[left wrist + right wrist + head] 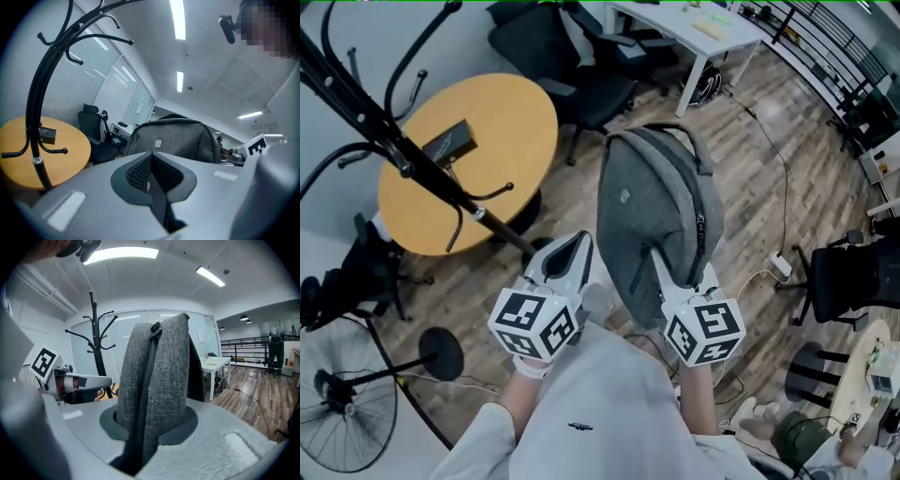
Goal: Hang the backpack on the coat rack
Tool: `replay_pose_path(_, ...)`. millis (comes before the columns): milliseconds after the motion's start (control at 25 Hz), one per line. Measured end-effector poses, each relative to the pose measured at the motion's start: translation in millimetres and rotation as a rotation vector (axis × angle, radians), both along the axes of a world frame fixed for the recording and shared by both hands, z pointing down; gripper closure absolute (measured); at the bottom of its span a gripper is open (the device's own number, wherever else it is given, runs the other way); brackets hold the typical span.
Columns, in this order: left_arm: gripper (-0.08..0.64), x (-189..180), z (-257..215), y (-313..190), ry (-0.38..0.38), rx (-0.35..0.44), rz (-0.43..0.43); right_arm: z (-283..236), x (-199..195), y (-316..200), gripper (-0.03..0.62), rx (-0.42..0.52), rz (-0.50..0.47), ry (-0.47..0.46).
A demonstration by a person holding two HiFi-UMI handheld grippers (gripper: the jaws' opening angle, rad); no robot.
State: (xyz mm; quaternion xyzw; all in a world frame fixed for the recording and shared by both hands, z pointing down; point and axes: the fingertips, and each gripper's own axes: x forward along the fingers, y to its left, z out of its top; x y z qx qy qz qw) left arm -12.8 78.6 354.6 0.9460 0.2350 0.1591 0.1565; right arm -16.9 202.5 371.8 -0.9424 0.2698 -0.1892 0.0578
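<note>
- Grey backpack (652, 211) was clamped at its lower edge between right gripper (663, 272) jaws.
- Left gripper (572, 248) jaws stood narrow, just beside backpack, near rack (403, 159).

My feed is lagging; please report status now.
Right gripper shut on grey fabric backpack. Left gripper shut. Black metal coat rack at left, hooks bare; round yellow table beside it.

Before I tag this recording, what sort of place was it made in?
Most likely an office or meeting area: a round wooden table with a black office chair beside it, a white desk further back, and a coat rack standing by the table.
</note>
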Motion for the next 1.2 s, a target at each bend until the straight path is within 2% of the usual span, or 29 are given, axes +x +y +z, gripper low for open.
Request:
replay_pose_path(240, 0.546, 63.1, 15.3, -29.3, -0.042, -0.023, -0.063, 8.7, 71.9, -29.8, 0.500, 0.002, -0.057, -0.041)
replay_pose_path(400, 0.545, 111.7, 7.5, -52.3, -0.034, -0.031, -0.080, 7.4, 123.4, -60.6, 0.500, -0.011, -0.093, -0.046)
replay_pose_path(640, 0.546, 172.6, -4.8, -89.7, -0.005, -0.057, -0.094, -8.1, 193.6, -111.1, 0.500, -0.010, -0.148, -0.006)
replay_pose_path(840, 0.546, 192.7, -10.9, -103.5, 0.013, -0.066, -0.119, -15.6, 221.8, -133.3, 0.500, 0.000, -0.196, 0.012)
replay_pose_path(1200, 0.545, 199.8, -3.5, -122.9, 0.009, -0.058, -0.270, -3.0, 256.5, -157.9, 0.500, -0.002, -0.341, -0.012)
